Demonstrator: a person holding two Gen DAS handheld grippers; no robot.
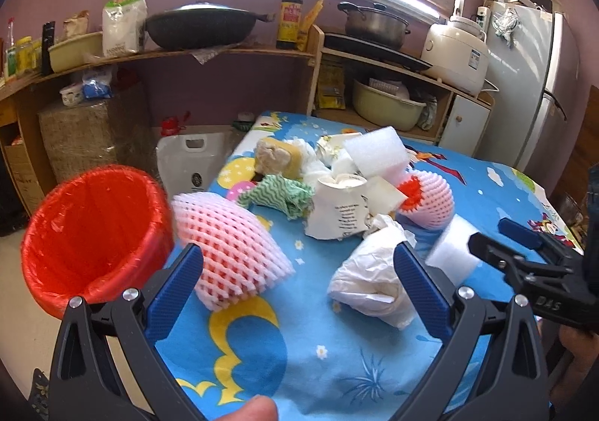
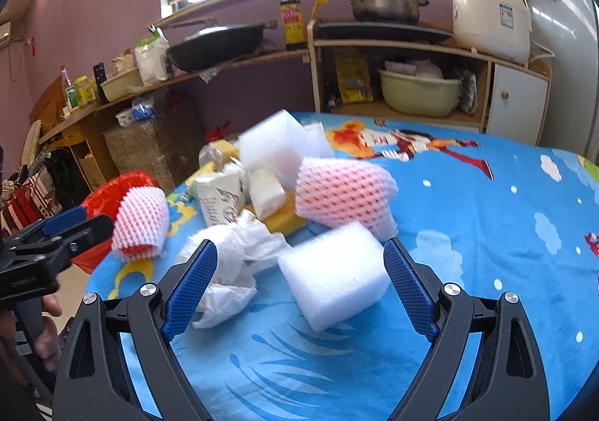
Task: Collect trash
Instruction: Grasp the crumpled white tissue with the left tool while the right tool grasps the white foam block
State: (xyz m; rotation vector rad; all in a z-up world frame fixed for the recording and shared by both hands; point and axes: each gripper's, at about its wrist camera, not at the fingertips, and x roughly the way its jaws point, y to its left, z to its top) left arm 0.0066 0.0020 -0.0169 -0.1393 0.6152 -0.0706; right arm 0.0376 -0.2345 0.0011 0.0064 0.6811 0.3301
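From the left wrist view, we carry the left gripper (image 1: 299,278) with its fingers (image 1: 176,290) spread wide and empty, low over the worktop (image 1: 299,353) with its cartoon-print blue cover. Between the two fingers lie two pieces of trash: a pink foam fruit net (image 1: 232,245) just inside the left finger and a crumpled white plastic bag (image 1: 370,278) touching the inner face of the right finger. The net lies on its side, its long axis running from the left finger's tip away and to the left, its open ragged end facing us. Beyond the fingertips sits the main heap: a torn paper cup (image 1: 337,211), a green zigzag cloth (image 1: 280,192) and a second fruit net (image 1: 426,200). The red-lined bin (image 1: 90,233) stands off the worktop's edge, outside the left finger, mouth up; we judge it sits there so trash can be dropped straight over the edge.

From the right wrist view, the right gripper (image 2: 299,282) is likewise wide apart and holding nothing. A white foam block (image 2: 333,278), somewhat blurred, rests between the fingers, nearer the right one but touching neither, its long axis slanting from near the left fingertip back toward the right finger. We judge this block the likely next grasp.
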